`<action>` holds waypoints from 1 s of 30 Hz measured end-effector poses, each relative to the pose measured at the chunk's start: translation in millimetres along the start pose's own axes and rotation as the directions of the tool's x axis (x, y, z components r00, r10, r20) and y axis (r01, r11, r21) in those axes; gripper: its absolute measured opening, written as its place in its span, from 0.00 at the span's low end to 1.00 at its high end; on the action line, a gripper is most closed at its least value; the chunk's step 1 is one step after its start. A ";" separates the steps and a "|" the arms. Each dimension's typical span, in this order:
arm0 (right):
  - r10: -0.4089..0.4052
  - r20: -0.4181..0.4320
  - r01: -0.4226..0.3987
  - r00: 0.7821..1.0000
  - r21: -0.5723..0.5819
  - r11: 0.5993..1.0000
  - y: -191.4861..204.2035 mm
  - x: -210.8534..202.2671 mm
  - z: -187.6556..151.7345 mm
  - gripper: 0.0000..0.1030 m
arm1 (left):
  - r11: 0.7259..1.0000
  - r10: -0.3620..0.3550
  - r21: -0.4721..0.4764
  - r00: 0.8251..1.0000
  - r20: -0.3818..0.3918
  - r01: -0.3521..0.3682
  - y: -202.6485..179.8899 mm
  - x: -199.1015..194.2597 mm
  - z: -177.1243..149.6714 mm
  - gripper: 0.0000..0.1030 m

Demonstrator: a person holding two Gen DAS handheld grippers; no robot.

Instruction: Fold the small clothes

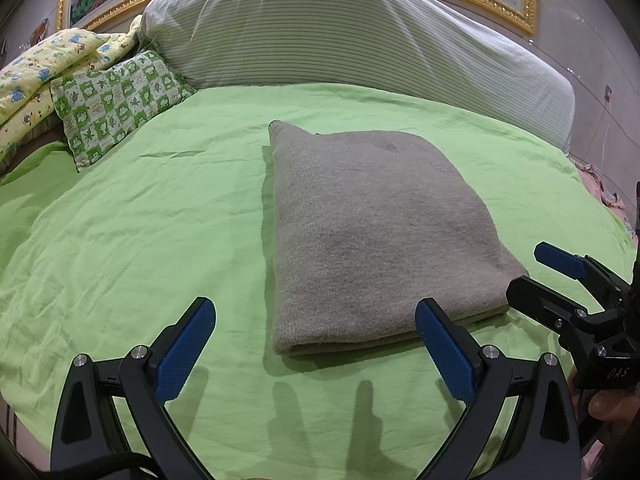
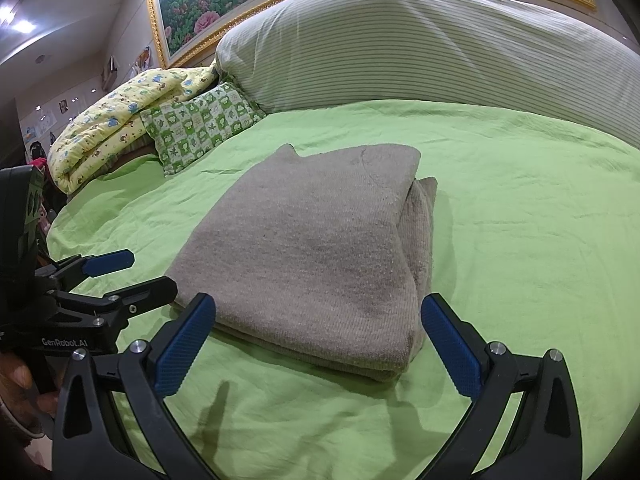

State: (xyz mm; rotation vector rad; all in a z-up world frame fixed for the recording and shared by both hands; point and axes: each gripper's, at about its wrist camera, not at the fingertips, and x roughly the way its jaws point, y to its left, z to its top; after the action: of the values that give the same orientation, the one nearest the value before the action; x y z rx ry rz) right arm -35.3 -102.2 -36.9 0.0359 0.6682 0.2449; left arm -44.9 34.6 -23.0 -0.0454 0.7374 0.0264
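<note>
A grey knitted garment (image 1: 372, 236) (image 2: 320, 248) lies folded into a thick rectangle on the green bedsheet (image 1: 160, 200) (image 2: 520, 220). My left gripper (image 1: 316, 344) hovers open just before its near edge, with nothing between its blue pads. My right gripper (image 2: 320, 340) is open too, its fingers spread at the garment's near right corner, holding nothing. In the left wrist view the right gripper (image 1: 540, 276) shows at the right edge beside the garment. In the right wrist view the left gripper (image 2: 140, 272) shows at the left edge, touching or nearly touching the garment's left corner.
A large striped pillow (image 1: 340, 32) (image 2: 440, 40) lies across the head of the bed. A green checked cushion (image 1: 120, 100) (image 2: 200, 128) and a yellow patterned quilt (image 1: 40, 72) (image 2: 112, 132) sit at the far left. A gold-framed flower picture (image 2: 208, 8) hangs behind.
</note>
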 end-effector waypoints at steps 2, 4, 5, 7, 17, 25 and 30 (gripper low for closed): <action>0.002 0.001 -0.002 1.000 0.000 1.000 0.2 -0.1 0.2 0.99 | 1.000 -0.001 0.000 1.000 0.000 0.001 0.2 -0.5 0.1 0.97; 0.003 -0.001 -0.003 1.000 0.000 1.000 -0.3 0.1 0.3 0.99 | 1.000 -0.001 0.001 1.000 -0.001 0.001 -0.2 -0.4 0.1 0.97; 0.002 -0.001 -0.002 1.000 -0.001 1.000 0.2 -0.1 0.3 0.99 | 1.000 -0.001 0.001 1.000 -0.003 0.001 -0.3 -0.3 0.0 0.97; 0.002 0.000 -0.002 1.000 0.000 1.000 -0.6 0.3 0.2 0.99 | 1.000 -0.002 0.001 1.000 -0.003 0.002 0.1 -0.1 0.2 0.97; 0.003 0.000 -0.003 1.000 0.000 1.000 -1.1 0.1 0.9 0.99 | 1.000 -0.005 0.003 1.000 -0.004 0.005 1.0 0.8 0.7 0.97; 0.003 0.001 -0.003 1.000 0.003 1.000 -1.1 0.0 0.7 0.99 | 1.000 -0.002 0.004 1.000 -0.003 0.002 0.7 1.1 0.7 0.97; 0.004 0.003 -0.005 1.000 0.006 1.000 0.0 -1.2 1.9 0.99 | 1.000 -0.002 0.003 1.000 -0.006 0.002 1.5 1.8 1.5 0.97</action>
State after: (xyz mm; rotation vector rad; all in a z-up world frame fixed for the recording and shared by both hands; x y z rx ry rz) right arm -35.0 -102.4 -34.7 0.0437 0.6662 0.2470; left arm -42.6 36.2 -23.1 -0.0436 0.7430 0.0233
